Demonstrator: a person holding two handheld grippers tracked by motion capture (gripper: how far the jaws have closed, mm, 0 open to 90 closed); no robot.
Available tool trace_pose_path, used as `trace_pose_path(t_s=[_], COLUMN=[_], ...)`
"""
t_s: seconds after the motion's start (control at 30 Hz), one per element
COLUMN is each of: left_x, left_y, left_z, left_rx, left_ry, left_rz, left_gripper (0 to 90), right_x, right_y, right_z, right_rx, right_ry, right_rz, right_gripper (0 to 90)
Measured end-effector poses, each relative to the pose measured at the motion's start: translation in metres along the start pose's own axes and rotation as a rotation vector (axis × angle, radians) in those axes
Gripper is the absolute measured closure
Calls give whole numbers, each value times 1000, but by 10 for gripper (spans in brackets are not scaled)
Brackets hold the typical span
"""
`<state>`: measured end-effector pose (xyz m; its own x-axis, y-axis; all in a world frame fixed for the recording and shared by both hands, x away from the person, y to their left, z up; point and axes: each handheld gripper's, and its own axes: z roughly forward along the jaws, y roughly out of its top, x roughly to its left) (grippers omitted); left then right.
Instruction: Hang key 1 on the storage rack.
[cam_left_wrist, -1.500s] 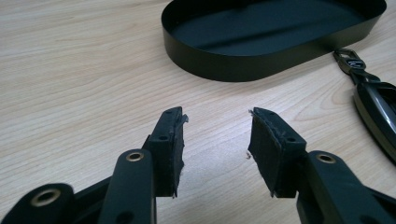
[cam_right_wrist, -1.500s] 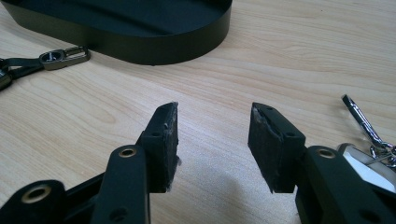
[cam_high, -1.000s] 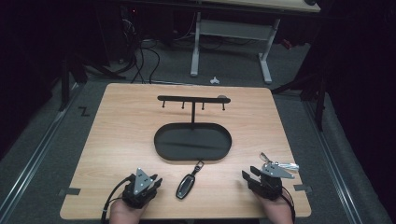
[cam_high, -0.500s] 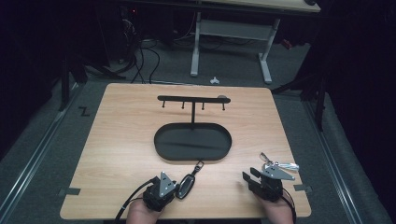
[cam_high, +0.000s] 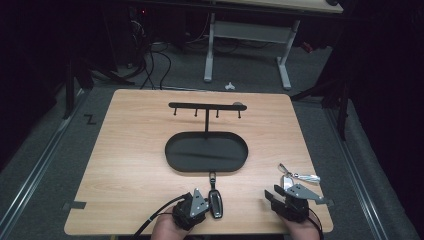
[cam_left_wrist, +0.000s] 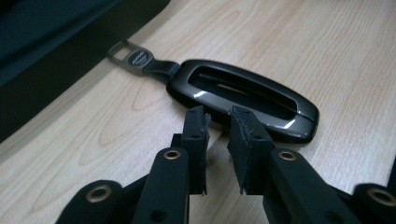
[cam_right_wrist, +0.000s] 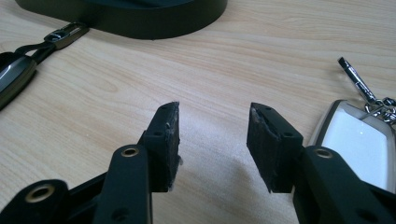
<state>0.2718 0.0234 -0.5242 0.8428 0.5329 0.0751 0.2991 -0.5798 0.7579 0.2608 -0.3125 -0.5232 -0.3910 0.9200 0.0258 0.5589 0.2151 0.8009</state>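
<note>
One glossy black key fob (cam_left_wrist: 243, 98)

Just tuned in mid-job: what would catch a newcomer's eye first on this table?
Probably the black oval tray in the middle of the table, with a hook rack rising behind it. Next, the glossy black car key on the wood at the near edge, with the left tongs nearly closed right beside it. The right tongs stand open over bare wood, next to a white tag on a key ring.
</note>
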Motion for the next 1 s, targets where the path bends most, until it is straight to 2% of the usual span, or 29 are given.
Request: trace_pose_path(t_s=[0.13,0.17,0.2,0.27,0.3,0.33,0.53,0.7,0.8,0.87,0.93,1.0], left_x=[10,19,19,27,35,35,62,83,92,93,92,92], left_y=[-3,-8,-8,-13,-19,-19,-39,-57,-67,-72,-74,-75], left_z=[-8,-15,-15,-22,-30,-30,-57,-78,-86,-87,-88,-89], left_rx=[-31,-39,-39,-42,-40,-40,-56,-69,-69,-61,-58,-58], left_ry=[35,68,68,113,161,161,269,324,329,335,347,347], left_rz=[-26,-40,-40,-41,-42,-42,-107,-187,-249,-260,-257,-257], left_gripper=[698,680,665,650,622,612,559,507,481,478,463,459], right_x=[4,6,7,9,13,13,21,28,36,38,45,48], right_y=[0,1,1,2,4,4,12,20,25,26,29,30], right_z=[1,2,3,4,7,7,15,25,32,34,38,39], right_rx=[-2,1,3,0,2,2,-9,-12,-7,-8,-6,-9], right_ry=[6,9,14,18,26,26,55,84,116,124,162,174], right_rz=[-15,-19,-22,-30,-33,-33,-68,-89,-105,-111,-132,-139], right_gripper=[521,518,513,507,500,500,489,476,472,469,449,441])
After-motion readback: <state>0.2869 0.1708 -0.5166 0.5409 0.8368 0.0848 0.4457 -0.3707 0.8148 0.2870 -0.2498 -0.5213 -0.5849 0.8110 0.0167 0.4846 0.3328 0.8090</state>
